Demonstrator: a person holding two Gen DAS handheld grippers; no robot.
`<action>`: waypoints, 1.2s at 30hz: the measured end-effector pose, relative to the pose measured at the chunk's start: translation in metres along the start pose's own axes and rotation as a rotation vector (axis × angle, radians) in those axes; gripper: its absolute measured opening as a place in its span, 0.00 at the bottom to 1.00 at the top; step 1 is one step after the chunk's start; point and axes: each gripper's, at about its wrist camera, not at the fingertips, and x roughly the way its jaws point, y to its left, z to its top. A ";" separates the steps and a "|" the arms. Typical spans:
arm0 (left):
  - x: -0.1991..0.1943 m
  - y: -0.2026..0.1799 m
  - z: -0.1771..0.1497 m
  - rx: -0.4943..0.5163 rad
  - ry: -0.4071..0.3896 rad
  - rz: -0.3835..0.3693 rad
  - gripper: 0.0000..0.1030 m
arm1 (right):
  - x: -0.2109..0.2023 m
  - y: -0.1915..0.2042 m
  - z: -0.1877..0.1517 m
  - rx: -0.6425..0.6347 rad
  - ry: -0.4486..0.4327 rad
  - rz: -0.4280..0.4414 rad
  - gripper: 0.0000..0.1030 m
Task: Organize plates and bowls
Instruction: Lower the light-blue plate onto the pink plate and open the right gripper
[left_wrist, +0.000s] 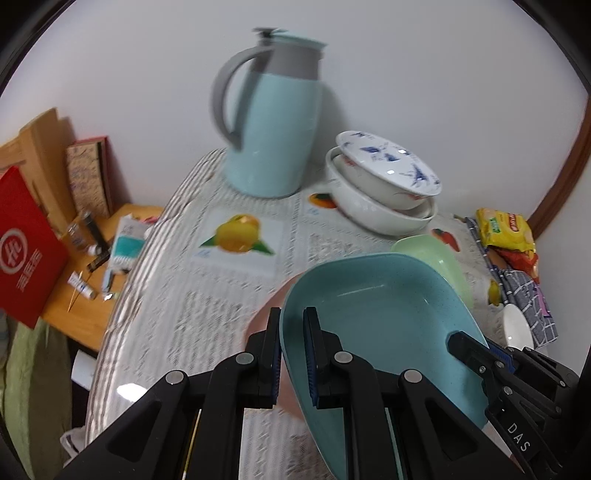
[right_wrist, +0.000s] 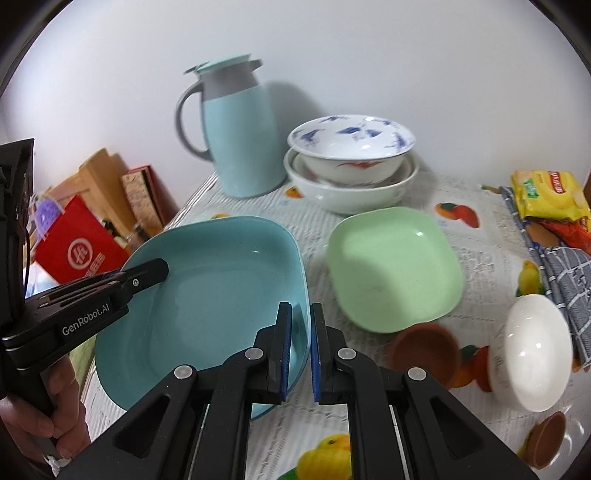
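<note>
Gripping opposite rims, both grippers share the blue square plate (right_wrist: 207, 295), which likely keeps so wide and shallow a dish level. The left gripper (left_wrist: 291, 350) has its fingers pinching the plate's left rim, one inside, one outside; the right gripper (right_wrist: 300, 347) pinches the right rim the same way. The plate hangs tilted above the desk (left_wrist: 177, 295), just beside the green square plate (right_wrist: 395, 269), probably its stacking partner. Behind, a blue-patterned dish (right_wrist: 351, 136) already sits nested in white bowls (right_wrist: 351, 188) near the thermos jug (right_wrist: 240, 140).
</note>
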 end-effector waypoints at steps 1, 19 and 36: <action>0.001 0.004 -0.002 -0.006 0.004 0.003 0.11 | 0.003 0.003 -0.002 -0.006 0.009 0.009 0.09; 0.045 0.022 -0.021 -0.043 0.068 0.062 0.11 | 0.063 0.011 -0.002 -0.105 0.116 0.009 0.09; 0.059 0.013 -0.019 0.021 0.090 0.058 0.16 | 0.086 0.005 0.013 -0.246 0.086 -0.022 0.11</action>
